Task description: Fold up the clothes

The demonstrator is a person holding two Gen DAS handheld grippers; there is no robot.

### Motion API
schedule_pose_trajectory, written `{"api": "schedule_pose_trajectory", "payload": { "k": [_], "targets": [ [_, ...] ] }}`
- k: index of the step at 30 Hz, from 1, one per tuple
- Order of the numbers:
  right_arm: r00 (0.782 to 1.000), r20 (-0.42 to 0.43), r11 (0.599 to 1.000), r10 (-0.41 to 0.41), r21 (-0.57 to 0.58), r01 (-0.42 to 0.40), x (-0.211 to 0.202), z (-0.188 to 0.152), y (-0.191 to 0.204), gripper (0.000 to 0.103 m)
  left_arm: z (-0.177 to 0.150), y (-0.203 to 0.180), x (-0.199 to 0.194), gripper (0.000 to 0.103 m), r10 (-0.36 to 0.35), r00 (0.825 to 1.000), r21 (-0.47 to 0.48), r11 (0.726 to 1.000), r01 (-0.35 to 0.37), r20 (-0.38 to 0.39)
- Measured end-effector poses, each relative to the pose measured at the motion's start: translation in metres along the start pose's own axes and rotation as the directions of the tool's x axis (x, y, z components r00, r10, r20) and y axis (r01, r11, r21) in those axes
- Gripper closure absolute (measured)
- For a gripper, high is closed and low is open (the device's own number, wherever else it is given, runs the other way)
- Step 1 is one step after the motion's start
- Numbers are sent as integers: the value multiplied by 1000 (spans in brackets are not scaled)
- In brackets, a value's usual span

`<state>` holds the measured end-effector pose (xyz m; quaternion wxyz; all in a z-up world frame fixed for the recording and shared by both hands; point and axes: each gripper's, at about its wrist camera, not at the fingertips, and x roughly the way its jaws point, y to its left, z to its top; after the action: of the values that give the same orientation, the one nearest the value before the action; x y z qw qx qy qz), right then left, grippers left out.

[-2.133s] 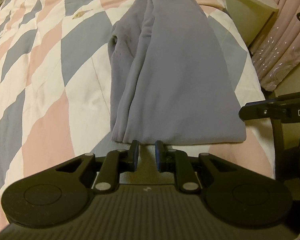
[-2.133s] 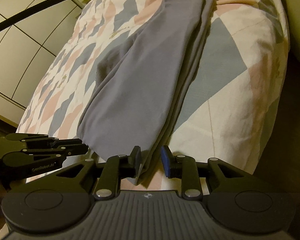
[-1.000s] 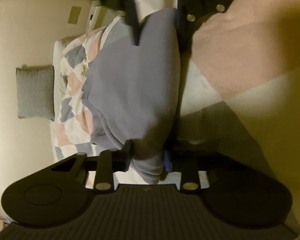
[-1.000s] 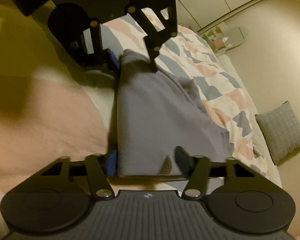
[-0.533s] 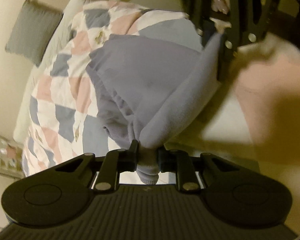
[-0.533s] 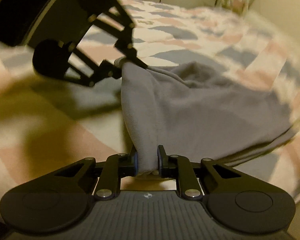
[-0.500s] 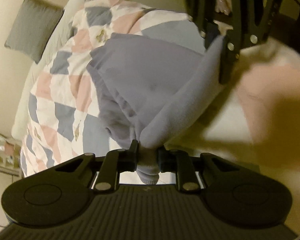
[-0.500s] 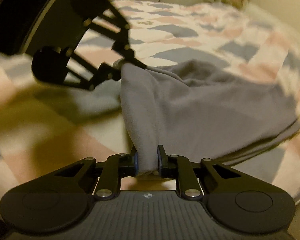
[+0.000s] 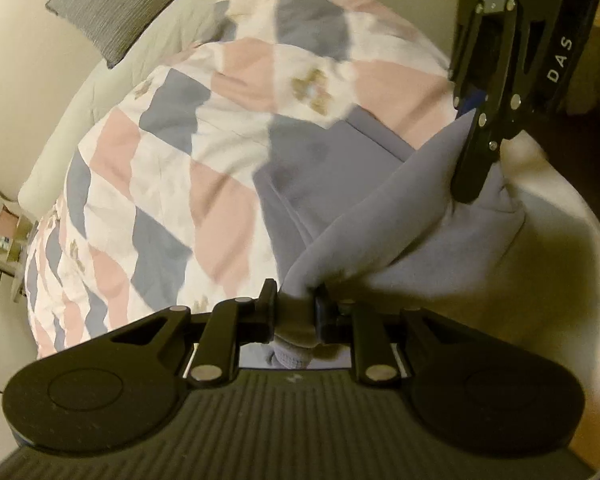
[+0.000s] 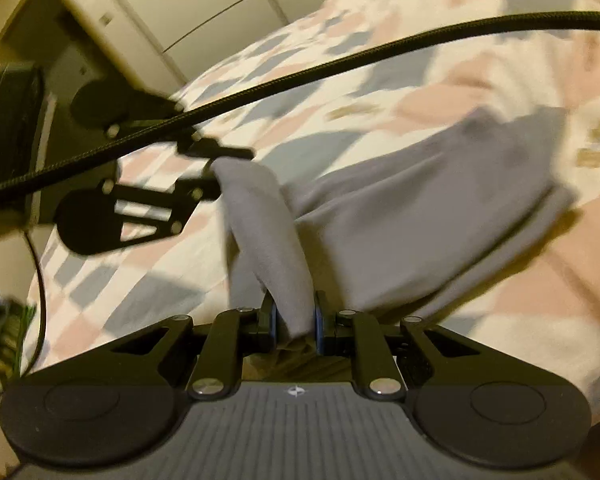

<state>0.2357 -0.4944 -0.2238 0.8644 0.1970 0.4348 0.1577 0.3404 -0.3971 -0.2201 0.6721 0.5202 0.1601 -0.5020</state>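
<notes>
While both grippers pinch the same grey garment (image 9: 384, 204), its held edge hangs stretched between them above the quilt (image 9: 148, 168). Left gripper (image 9: 294, 312): jaws drawn close, a bunched corner of cloth clamped between the pads and a ribbed hem poking out behind them, toward the camera. Ahead and to the right of it, the right gripper (image 9: 474, 160) points down with the other corner caught at its tips. Right gripper (image 10: 294, 322), own view: jaws likewise nearly together on a thick fold of cloth, blue pads (image 10: 274, 322) showing on either side of it. Ahead and to the left of it, the left gripper (image 10: 216, 172) holds the far corner; the taut band of cloth runs from one pinch to the other. Rest of the garment lies beyond and to the right of the right gripper, spread flat on the quilt in layered folds, its far edge blurred. Quilt pattern: pink, grey-blue and white diamonds. A black cable (image 10: 340, 64) crosses the right view above the cloth, in front of the left gripper. Grey cushion (image 9: 128, 4) sits far ahead and left of the left gripper, at the head of the bed. Cupboard doors (image 10: 204, 4) stand beyond the quilt in the right view.
</notes>
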Motion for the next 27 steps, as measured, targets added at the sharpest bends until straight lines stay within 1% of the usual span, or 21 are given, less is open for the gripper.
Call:
{"api": "schedule_pose_trajectory", "payload": {
  "k": [3, 6, 8, 9, 12, 14, 15, 16, 18, 19, 20, 21, 22, 24, 25, 26, 27],
  "targets": [
    [1000, 4, 999, -17, 47, 17, -5, 26, -47, 87, 25, 14, 35, 87, 8, 1000, -39, 999, -8, -4],
    [1000, -9, 992, -5, 127, 6, 0, 36, -82, 87, 46, 28, 67, 87, 1, 1000, -75, 997, -3, -15],
    [1000, -18, 984, 4, 181, -1, 4, 42, -105, 87, 54, 36, 86, 85, -29, 999, -110, 994, 25, -35],
    [1000, -22, 978, 8, 207, -4, 6, 46, -117, 87, 56, 40, 97, 83, -44, 998, -133, 990, 37, -47],
    [999, -33, 958, 23, 286, -12, 11, 55, -152, 87, 57, 53, 112, 79, -83, 994, -242, 968, 66, -64],
    [999, -40, 941, 33, 338, -17, 15, 61, -175, 84, 54, 62, 110, 74, -90, 994, -332, 941, 63, -67],
    [998, -44, 931, 38, 363, -19, 17, 65, -187, 83, 49, 67, 106, 69, -84, 994, -383, 922, 52, -69],
    [998, -47, 921, 43, 388, -21, 19, 68, -198, 82, 42, 72, 100, 69, -83, 994, -437, 898, 45, -67],
    [997, -25, 902, 70, 429, -53, 18, 63, -207, 82, 25, 78, 85, 69, -86, 994, -542, 839, 39, -61],
    [997, -20, 898, 71, 436, -55, 18, 63, -208, 82, 17, 80, 78, 70, -88, 994, -588, 808, 34, -62],
    [997, -14, 893, 73, 446, -59, 18, 62, -210, 81, 8, 81, 72, 71, -89, 994, -632, 774, 30, -62],
    [997, -6, 887, 77, 456, -66, 17, 61, -211, 80, -1, 82, 65, 73, -95, 994, -679, 733, 27, -62],
    [997, 3, 883, 76, 464, -69, 16, 61, -213, 80, -9, 80, 58, 78, -96, 993, -721, 693, 23, -61],
    [997, 23, 878, 74, 473, -76, 13, 63, -216, 80, -21, 75, 43, 81, -88, 995, -784, 621, 13, -53],
    [997, 32, 881, 68, 467, -75, 11, 64, -215, 86, -26, 72, 36, 81, -82, 996, -810, 586, 13, -44],
    [997, 40, 885, 62, 460, -73, 10, 65, -214, 87, -31, 68, 30, 81, -76, 996, -834, 552, 12, -36],
    [997, 49, 888, 55, 454, -72, 8, 66, -213, 88, -35, 65, 27, 81, -77, 997, -852, 524, 15, -30]
  ]
}}
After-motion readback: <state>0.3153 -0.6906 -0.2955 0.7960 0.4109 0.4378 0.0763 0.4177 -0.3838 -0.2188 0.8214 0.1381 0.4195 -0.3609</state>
